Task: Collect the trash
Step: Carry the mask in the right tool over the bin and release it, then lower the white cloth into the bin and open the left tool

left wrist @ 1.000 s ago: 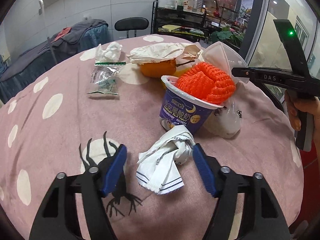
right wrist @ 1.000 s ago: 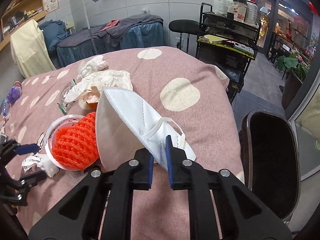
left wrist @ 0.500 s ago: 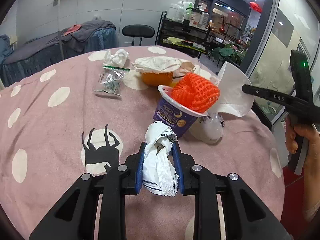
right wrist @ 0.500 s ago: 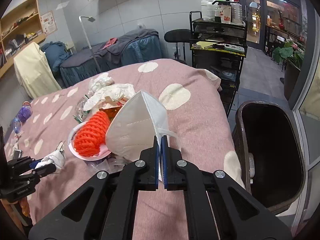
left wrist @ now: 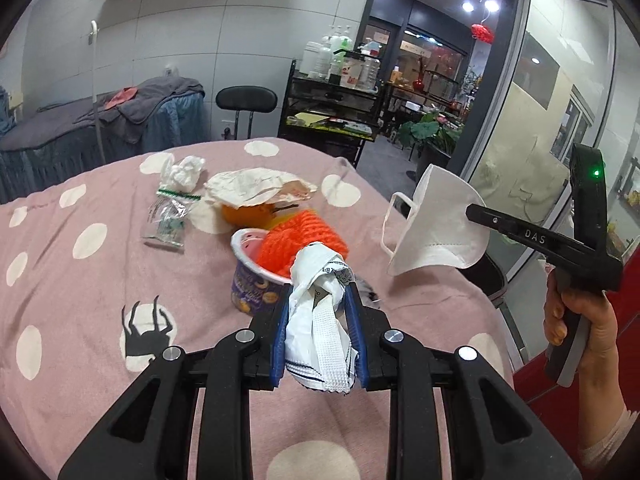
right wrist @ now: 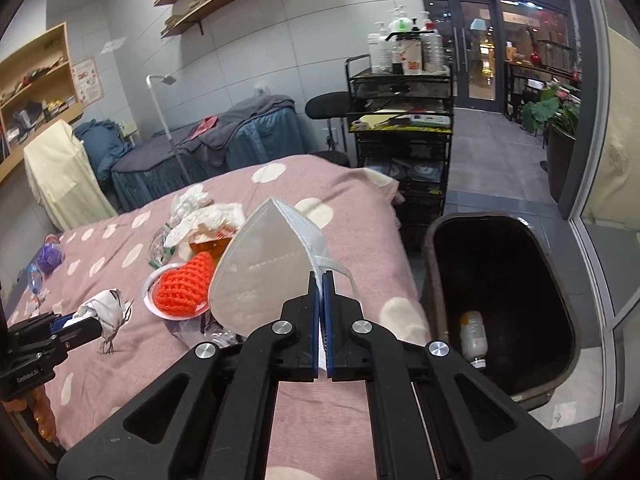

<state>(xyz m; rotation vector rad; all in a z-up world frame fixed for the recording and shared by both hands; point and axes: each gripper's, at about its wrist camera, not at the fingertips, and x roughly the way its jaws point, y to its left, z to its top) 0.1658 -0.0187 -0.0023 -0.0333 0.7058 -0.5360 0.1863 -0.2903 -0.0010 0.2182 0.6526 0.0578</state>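
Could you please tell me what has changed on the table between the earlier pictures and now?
The left gripper has just closed on the crumpled white wrapper and lifted it off the pink tablecloth. The right gripper, shut on the white face mask, carried it up and away from the yogurt cup, toward the dark trash bin. The cup, orange netting and other litter stayed put.

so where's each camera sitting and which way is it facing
Left wrist: on the left gripper, facing across the pink bedcover; it holds a crumpled wrapper. The right gripper and a hand show at right.
Right wrist: on the right gripper, facing the bin; it holds a face mask.
Shared: mask, wrapper, cup of orange netting.
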